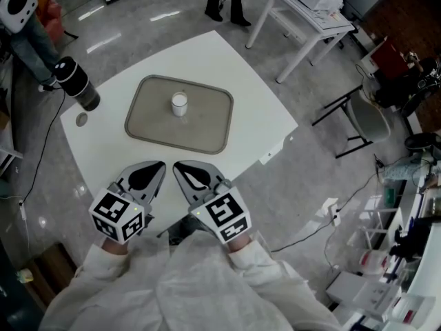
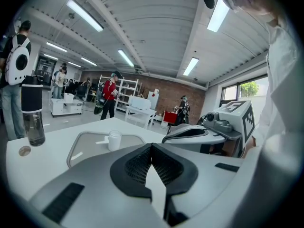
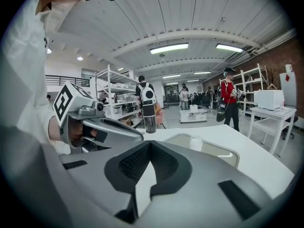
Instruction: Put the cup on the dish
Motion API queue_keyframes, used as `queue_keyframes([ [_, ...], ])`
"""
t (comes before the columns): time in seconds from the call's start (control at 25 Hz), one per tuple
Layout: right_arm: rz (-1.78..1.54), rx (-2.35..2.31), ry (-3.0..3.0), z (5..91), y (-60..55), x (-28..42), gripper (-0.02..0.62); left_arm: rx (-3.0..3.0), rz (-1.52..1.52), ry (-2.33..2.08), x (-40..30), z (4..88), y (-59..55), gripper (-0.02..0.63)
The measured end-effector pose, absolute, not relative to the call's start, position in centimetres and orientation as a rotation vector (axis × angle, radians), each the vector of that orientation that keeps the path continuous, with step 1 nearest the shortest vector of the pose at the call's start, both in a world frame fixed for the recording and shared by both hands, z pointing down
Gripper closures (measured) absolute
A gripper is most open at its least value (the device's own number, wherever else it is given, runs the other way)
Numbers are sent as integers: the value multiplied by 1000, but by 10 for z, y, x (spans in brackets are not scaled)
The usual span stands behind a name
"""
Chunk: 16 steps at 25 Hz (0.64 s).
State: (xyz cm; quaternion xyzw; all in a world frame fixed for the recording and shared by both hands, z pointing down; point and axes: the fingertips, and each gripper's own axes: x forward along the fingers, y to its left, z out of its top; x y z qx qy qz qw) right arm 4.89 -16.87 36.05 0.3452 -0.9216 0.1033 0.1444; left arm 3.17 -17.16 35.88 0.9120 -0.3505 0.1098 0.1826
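Cup, small, white and upright, at the middle of the dish, a grey rounded-rectangle tray on the white table, with nothing else in it. On the near side of the dish, just off its edge: left gripper and right gripper side by side, each clenched tip to tip on nothing, touching neither cup nor dish. To the dish's left, apart from it: a dark bottle, clear at the base, with a small round disc beside it.
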Motion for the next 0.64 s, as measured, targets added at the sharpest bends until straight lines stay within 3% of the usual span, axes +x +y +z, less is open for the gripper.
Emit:
queue_keyframes([
  [0.64, 376, 953, -2630, 370, -161, 44, 583, 2572, 320, -964, 30, 360, -170, 597],
])
